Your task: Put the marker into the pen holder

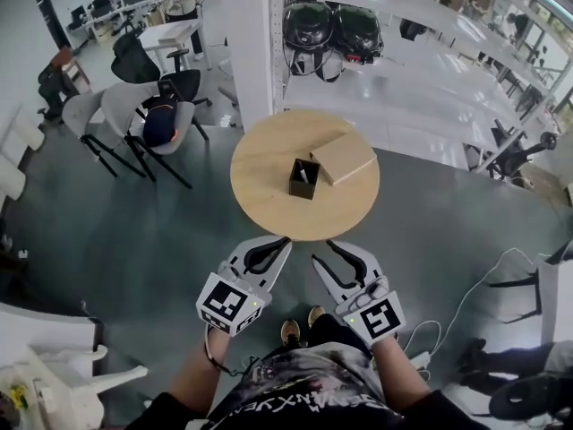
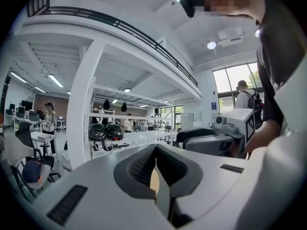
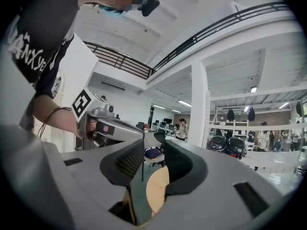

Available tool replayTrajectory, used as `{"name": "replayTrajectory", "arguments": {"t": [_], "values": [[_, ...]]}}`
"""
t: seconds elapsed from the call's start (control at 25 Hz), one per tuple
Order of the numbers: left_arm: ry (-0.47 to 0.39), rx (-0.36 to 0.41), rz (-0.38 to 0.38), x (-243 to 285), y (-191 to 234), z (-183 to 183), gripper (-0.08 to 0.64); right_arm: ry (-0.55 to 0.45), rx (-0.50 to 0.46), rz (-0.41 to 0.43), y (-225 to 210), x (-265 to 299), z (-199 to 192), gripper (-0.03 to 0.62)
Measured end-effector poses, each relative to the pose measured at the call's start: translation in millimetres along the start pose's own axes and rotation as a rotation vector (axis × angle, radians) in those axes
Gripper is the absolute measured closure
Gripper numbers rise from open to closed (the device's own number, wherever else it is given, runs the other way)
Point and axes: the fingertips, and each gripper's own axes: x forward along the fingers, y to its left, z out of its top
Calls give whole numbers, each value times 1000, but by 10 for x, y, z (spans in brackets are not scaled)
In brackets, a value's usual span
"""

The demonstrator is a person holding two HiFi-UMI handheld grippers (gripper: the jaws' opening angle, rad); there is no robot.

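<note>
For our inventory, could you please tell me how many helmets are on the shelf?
2: left helmet and right helmet, side by side on the shelf; others may be hidden.

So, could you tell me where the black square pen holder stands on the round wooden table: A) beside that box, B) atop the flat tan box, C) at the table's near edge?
A: the black square pen holder stands on the round wooden table beside the flat tan box.

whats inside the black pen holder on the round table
A slim white thing, probably the marker, shows inside the pen holder in the head view. Its lower end and the holder's bottom are covered by the black walls.
</note>
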Motion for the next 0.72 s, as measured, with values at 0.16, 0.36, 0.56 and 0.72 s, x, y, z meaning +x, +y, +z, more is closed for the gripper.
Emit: {"name": "replayTrajectory", "arguments": {"t": [0.16, 0.36, 0.56, 0.72], "values": [[6, -2, 4, -36, -74, 65, 540, -1, 4, 3, 8, -107, 69, 459], [12, -4, 22, 50, -105, 115, 540, 0, 22, 24, -74, -153, 61, 459], [21, 0, 49, 182, -71, 161, 540, 3, 24, 63, -219, -104, 29, 466], [19, 0, 67, 294, -64, 180, 540, 9, 18, 79, -330, -99, -6, 481]]}}
